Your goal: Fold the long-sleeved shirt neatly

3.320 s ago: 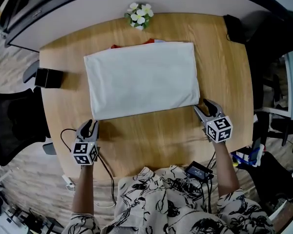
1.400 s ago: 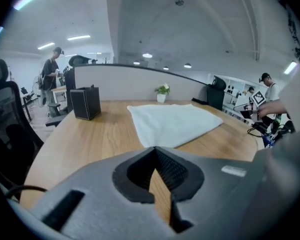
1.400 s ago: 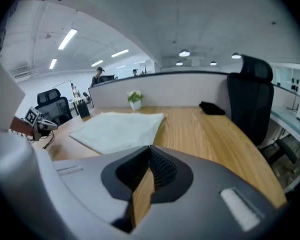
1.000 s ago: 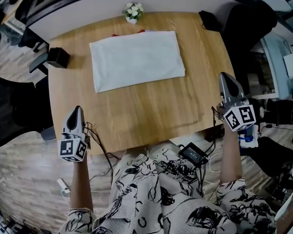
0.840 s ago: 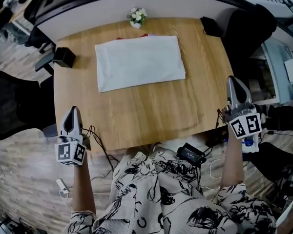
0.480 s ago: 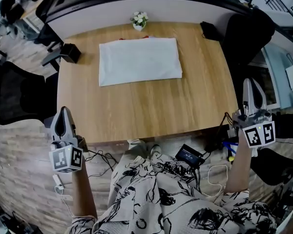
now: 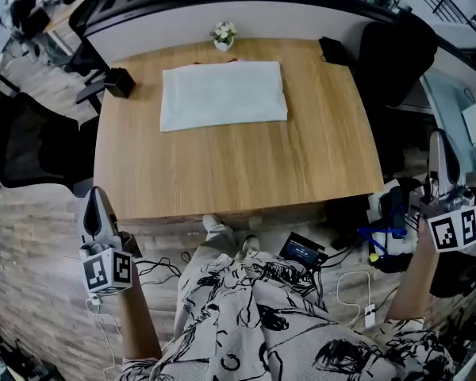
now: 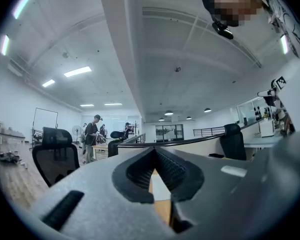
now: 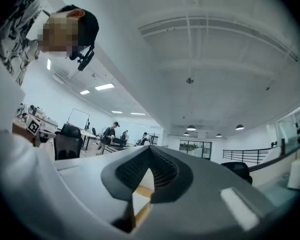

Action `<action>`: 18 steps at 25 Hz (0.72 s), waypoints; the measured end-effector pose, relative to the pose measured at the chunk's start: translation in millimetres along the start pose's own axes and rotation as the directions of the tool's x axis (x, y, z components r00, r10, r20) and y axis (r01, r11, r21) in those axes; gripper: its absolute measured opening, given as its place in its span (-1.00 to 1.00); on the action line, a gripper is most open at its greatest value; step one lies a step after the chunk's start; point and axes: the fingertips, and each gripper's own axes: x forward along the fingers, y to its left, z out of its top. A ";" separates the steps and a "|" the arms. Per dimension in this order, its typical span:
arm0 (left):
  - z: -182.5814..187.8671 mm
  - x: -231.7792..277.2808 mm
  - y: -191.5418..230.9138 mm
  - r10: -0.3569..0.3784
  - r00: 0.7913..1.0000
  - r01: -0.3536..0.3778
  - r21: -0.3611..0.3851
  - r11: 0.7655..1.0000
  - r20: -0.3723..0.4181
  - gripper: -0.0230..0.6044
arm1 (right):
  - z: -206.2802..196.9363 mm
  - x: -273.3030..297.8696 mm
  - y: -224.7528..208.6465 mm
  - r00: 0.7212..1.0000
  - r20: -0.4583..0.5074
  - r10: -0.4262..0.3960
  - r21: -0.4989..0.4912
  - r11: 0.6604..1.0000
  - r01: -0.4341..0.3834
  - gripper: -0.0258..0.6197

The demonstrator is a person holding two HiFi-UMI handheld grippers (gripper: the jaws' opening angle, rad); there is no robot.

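**Folded shirt lies far up the desk, with both tools off it and empty**
The shirt (image 7: 224,95) is a flat white rectangle at upper centre of the frame, its long axis running across, near the far edge of the desk (image 7: 238,169). The left tool (image 7: 94,194) at lower left and the right tool (image 7: 439,141) at the right edge are both closed on nothing. Both are well apart from the shirt, and the left looks somewhat nearer.
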 end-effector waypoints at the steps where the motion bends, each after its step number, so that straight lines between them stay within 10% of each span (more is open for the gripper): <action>1: 4.6 -5.4 -0.8 0.007 1.000 -0.007 0.009 1.000 0.002 -0.92 | -1.7 -2.6 0.3 1.000 -0.011 -0.003 -0.020 1.000 0.003 -0.90; 18: 33.6 -70.3 -3.7 -0.037 0.999 0.037 -0.013 0.999 0.036 -0.92 | -72.8 -54.5 70.6 0.992 -0.042 -0.119 0.076 0.990 0.122 -0.90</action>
